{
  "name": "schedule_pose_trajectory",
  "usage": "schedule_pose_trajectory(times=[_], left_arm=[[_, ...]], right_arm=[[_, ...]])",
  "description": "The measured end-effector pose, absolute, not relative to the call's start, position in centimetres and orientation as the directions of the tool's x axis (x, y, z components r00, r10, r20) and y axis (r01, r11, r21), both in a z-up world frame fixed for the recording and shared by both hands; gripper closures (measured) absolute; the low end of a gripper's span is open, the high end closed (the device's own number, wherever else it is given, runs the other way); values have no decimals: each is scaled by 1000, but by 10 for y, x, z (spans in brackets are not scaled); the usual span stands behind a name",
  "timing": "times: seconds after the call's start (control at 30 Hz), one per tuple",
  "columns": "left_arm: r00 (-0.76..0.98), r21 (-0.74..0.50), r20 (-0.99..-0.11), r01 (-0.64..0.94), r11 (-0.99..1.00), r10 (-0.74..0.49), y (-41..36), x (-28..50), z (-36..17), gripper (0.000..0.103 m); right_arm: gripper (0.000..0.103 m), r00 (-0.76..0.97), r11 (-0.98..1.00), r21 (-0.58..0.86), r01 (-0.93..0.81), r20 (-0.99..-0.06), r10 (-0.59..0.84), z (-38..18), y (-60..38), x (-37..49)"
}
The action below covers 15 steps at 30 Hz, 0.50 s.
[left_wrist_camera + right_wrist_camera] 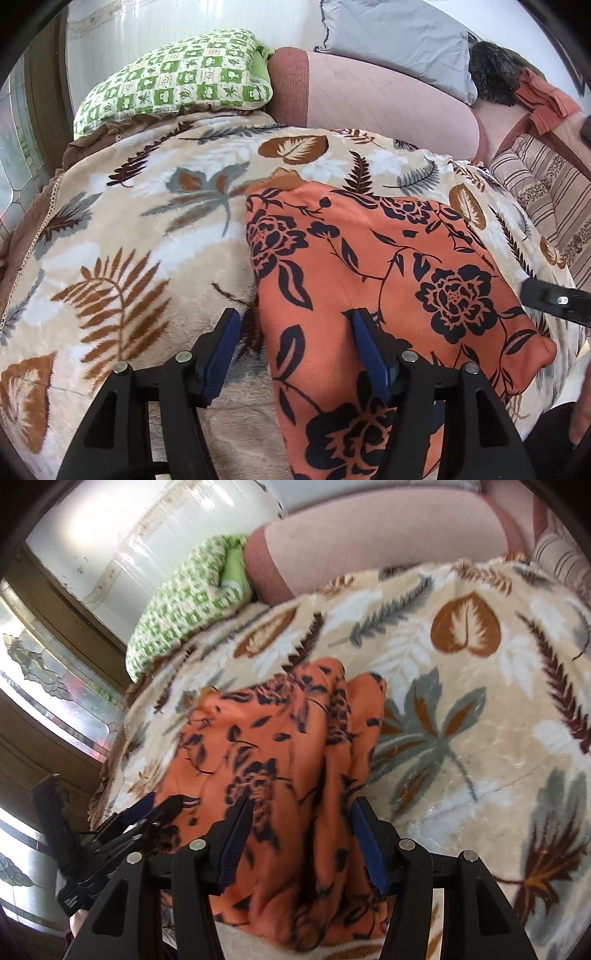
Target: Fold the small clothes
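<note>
On the leafy blanket (147, 229) lies an orange cloth (388, 266) with dark flowers, folded flat, its long side running away from both cameras. Left gripper (291, 354) and right gripper (301, 843) gape wide, holding nothing.

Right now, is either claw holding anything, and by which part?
Nothing is held. The left claw stands open over the edge of the orange floral garment; the right claw is open too, cloth between its fingers but unpinched.
</note>
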<state>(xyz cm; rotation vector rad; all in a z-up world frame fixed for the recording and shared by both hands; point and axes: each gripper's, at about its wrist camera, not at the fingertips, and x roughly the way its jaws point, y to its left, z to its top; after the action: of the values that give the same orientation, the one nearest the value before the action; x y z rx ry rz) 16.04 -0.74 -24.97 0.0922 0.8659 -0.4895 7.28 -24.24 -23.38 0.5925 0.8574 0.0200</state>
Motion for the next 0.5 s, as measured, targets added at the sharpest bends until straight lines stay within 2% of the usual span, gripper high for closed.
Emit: schedule_pose_trajectory(times=[0.2, 0.3, 0.43, 0.5], left_arm=[[569, -103, -737, 440, 892, -366, 0, 157, -245, 39], [574, -99, -734, 437, 894, -362, 4, 156, -245, 39], [573, -102, -737, 431, 897, -359, 7, 158, -247, 39], [568, -98, -742, 434, 896, -356, 6, 160, -249, 34]], right_arm=[[44, 709, 881, 451, 145, -668, 225, -203, -213, 55], [49, 701, 909, 401, 110, -680, 215, -196, -191, 55], [54, 633, 934, 341, 107, -748, 201, -214, -171, 61], [56, 579, 939, 313, 140, -796, 179, -235, -171, 65]])
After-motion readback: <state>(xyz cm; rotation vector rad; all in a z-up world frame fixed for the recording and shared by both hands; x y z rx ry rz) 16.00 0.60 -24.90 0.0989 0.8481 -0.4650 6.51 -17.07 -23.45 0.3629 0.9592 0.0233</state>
